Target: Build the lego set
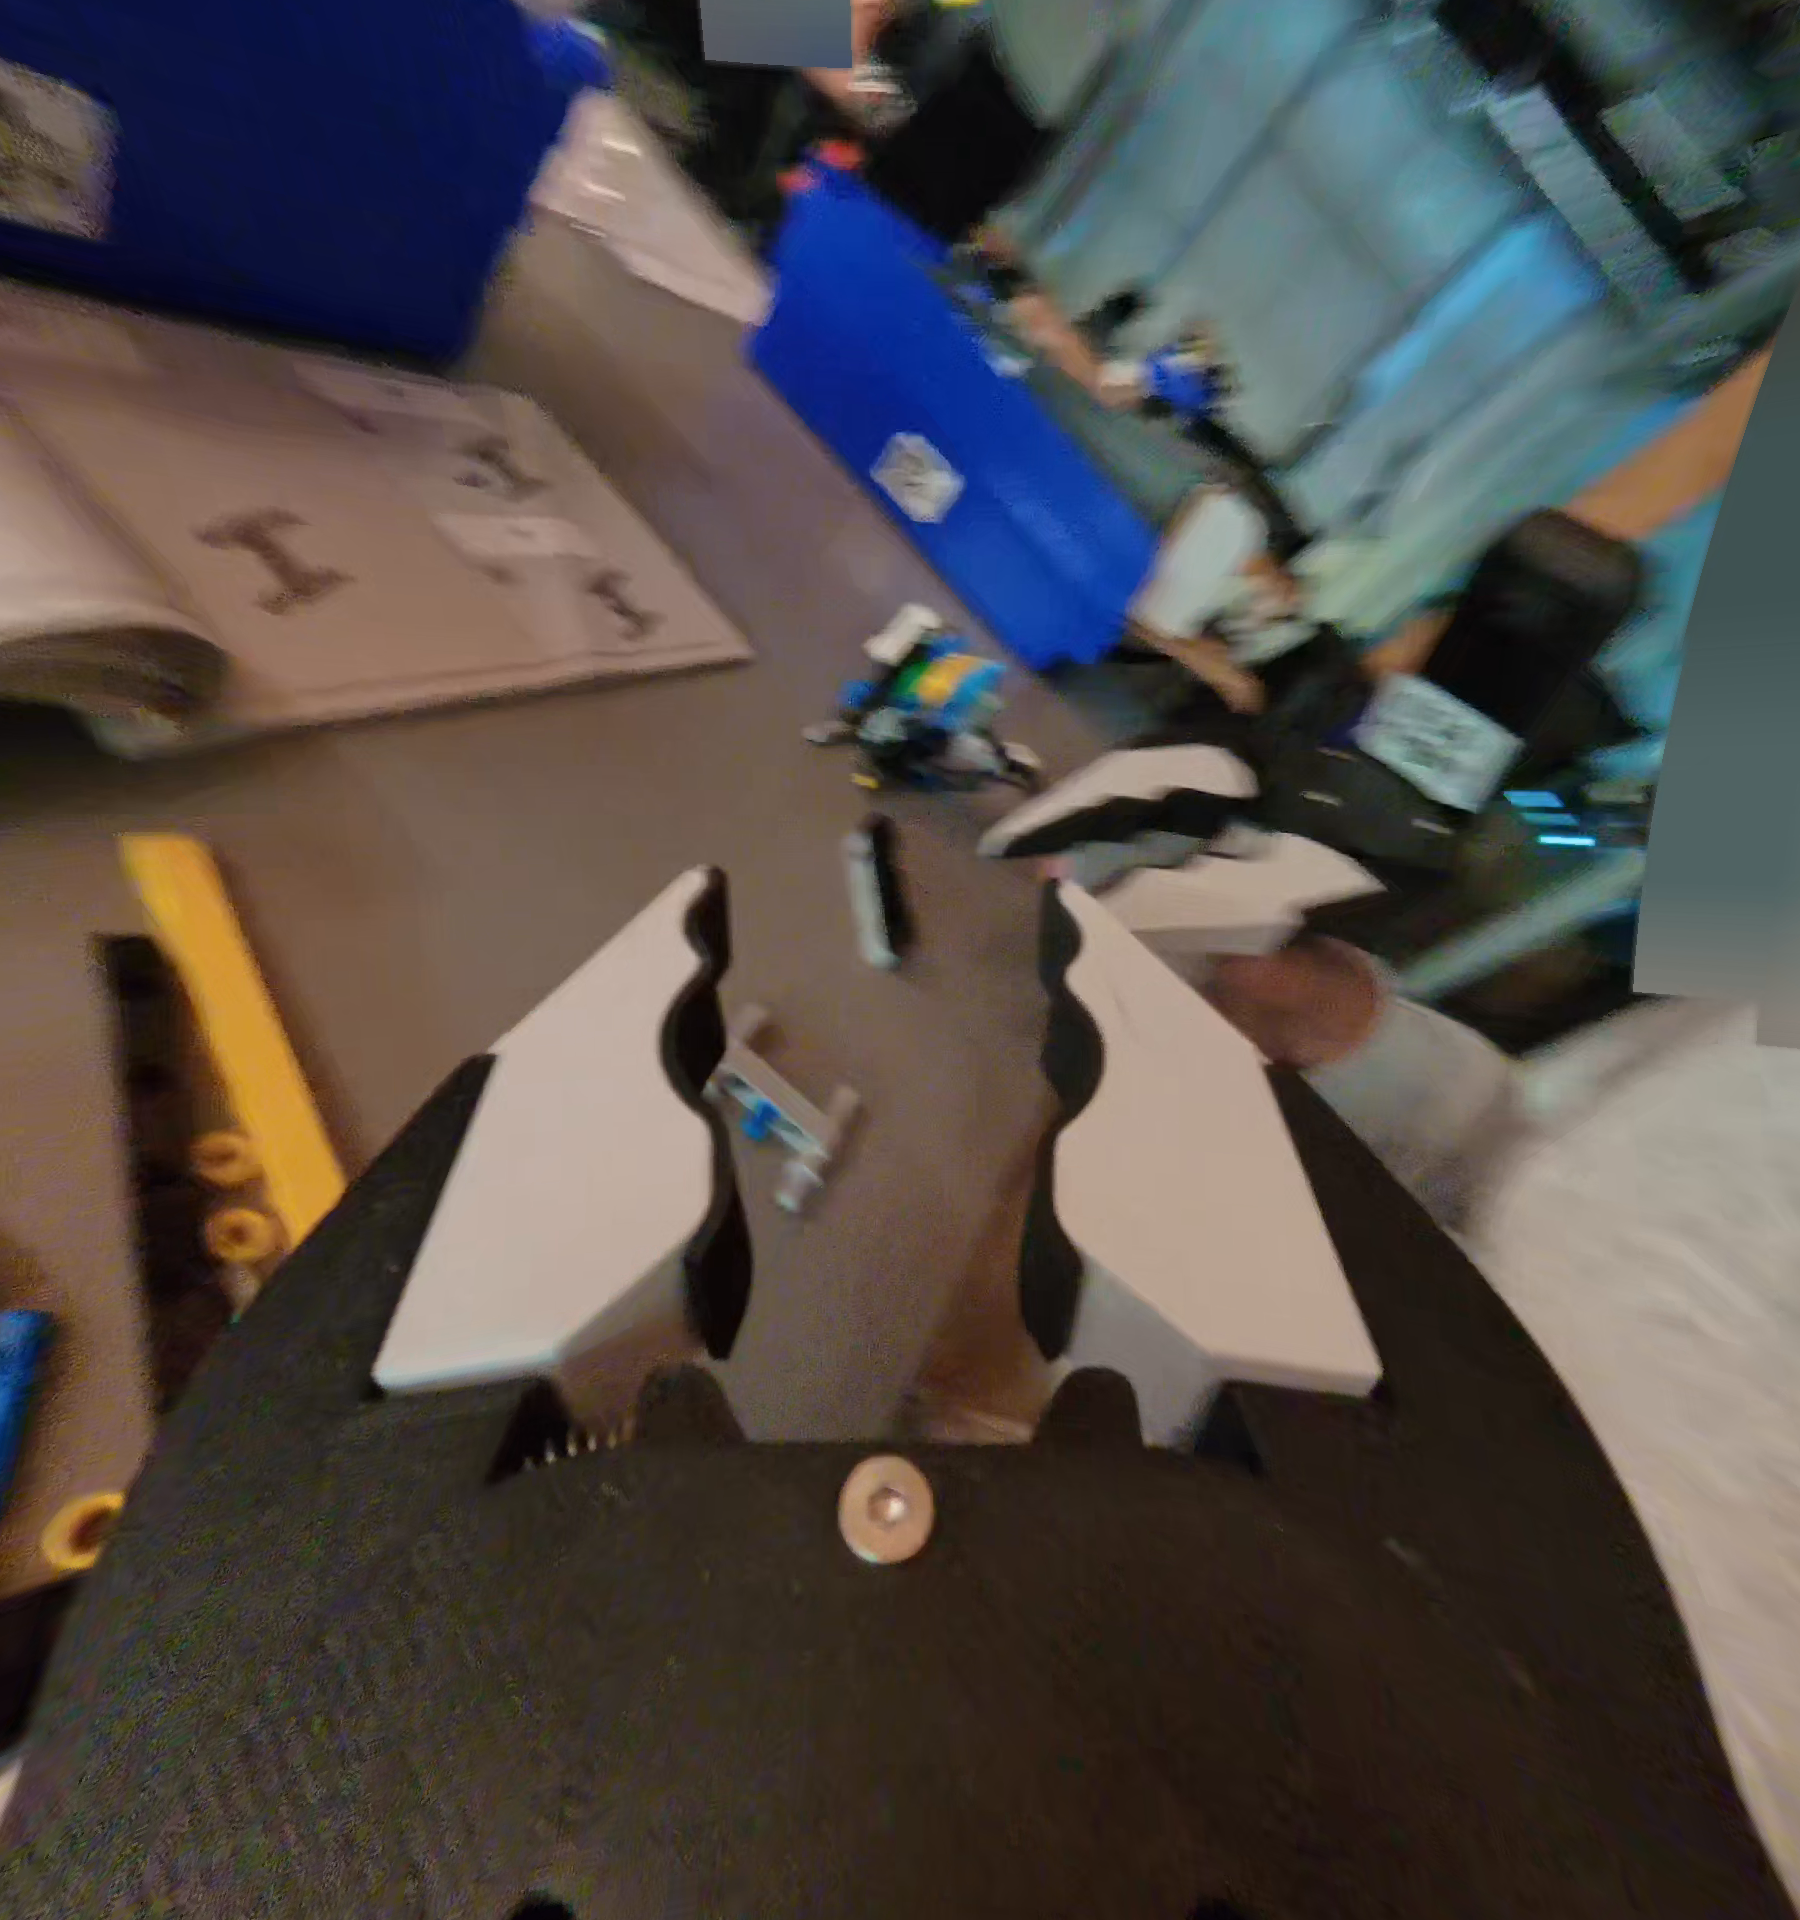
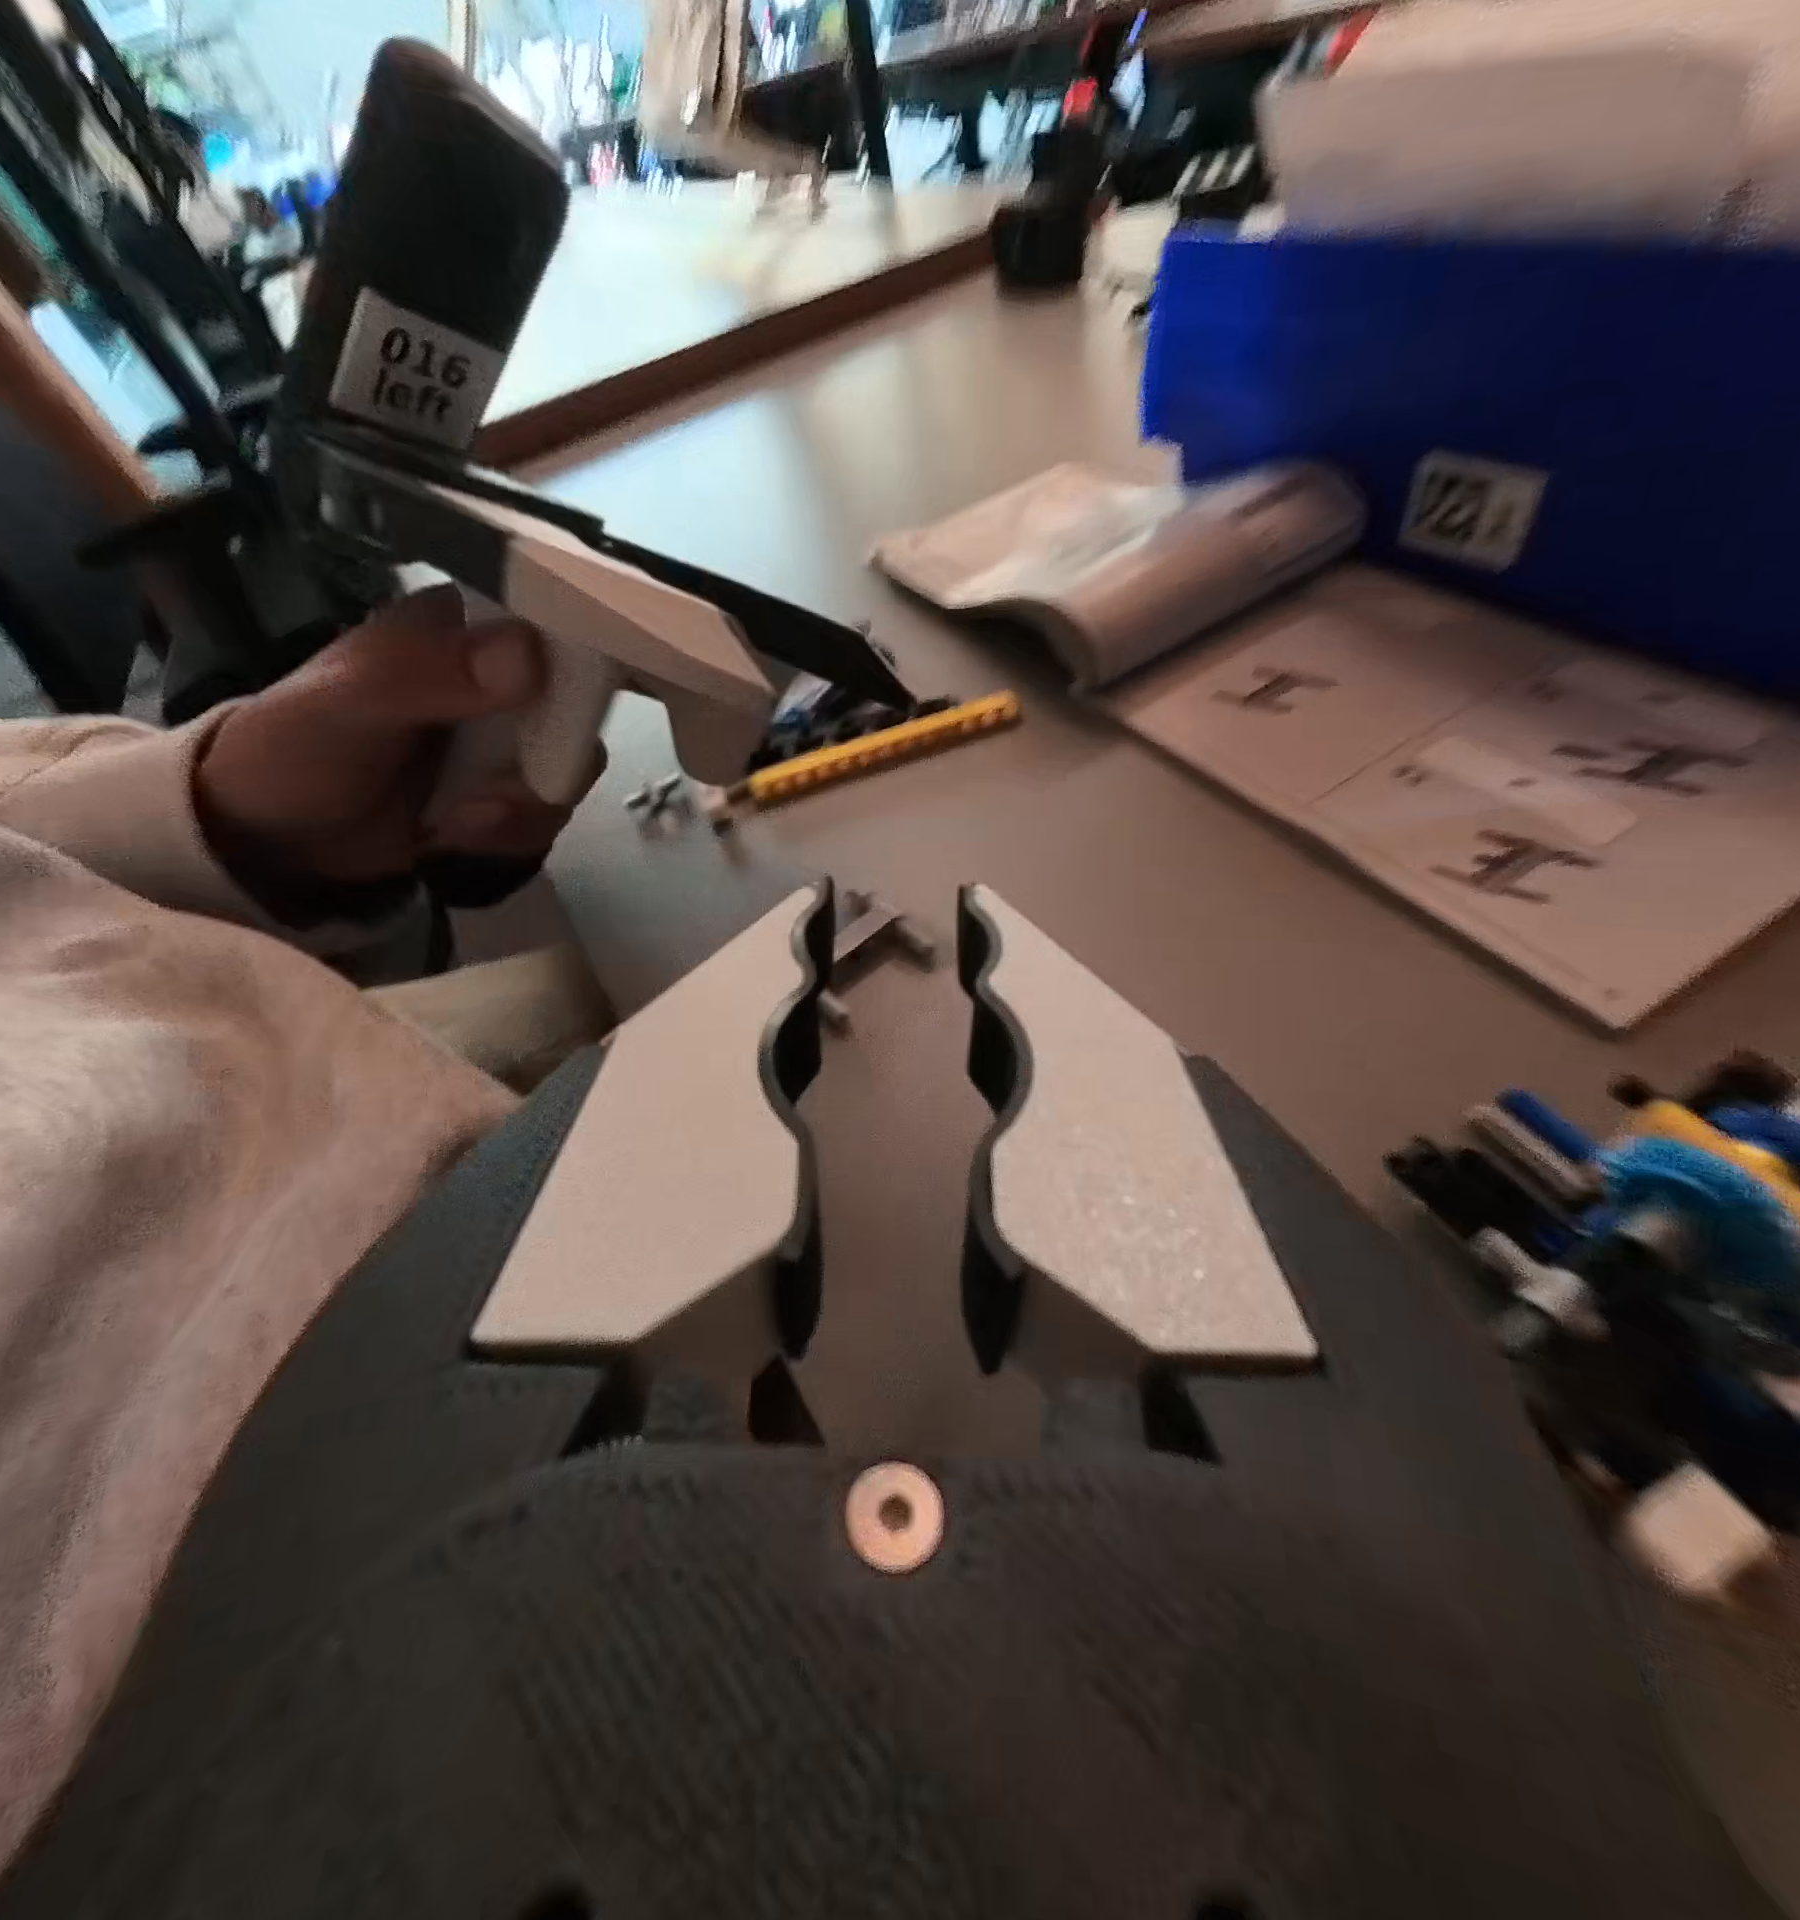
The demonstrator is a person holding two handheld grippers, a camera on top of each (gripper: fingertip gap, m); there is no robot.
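Observation:
My left gripper (image 1: 883, 894) is open and empty above the dark table. A small grey Lego assembly with a blue pin (image 1: 782, 1112) lies below its fingers. A grey and a black beam (image 1: 875, 894) lie side by side just past the tips. A half-built blue, yellow and black model (image 1: 922, 696) stands farther off and also shows in the right wrist view (image 2: 1654, 1247). My right gripper (image 2: 896, 899) is open, with a small grey piece (image 2: 875, 935) lying on the table at its tips. It shows in the left wrist view (image 1: 1083, 842) beside the beams.
An open instruction booklet (image 1: 356, 540) (image 2: 1498, 779) and blue bins (image 1: 937, 416) (image 2: 1498, 395) lie behind. A yellow beam (image 2: 885, 743) and loose yellow parts (image 1: 231, 1195) sit at the left. A hand holds the left gripper (image 2: 875, 681); a pale sleeve (image 2: 148, 1143) fills the near side.

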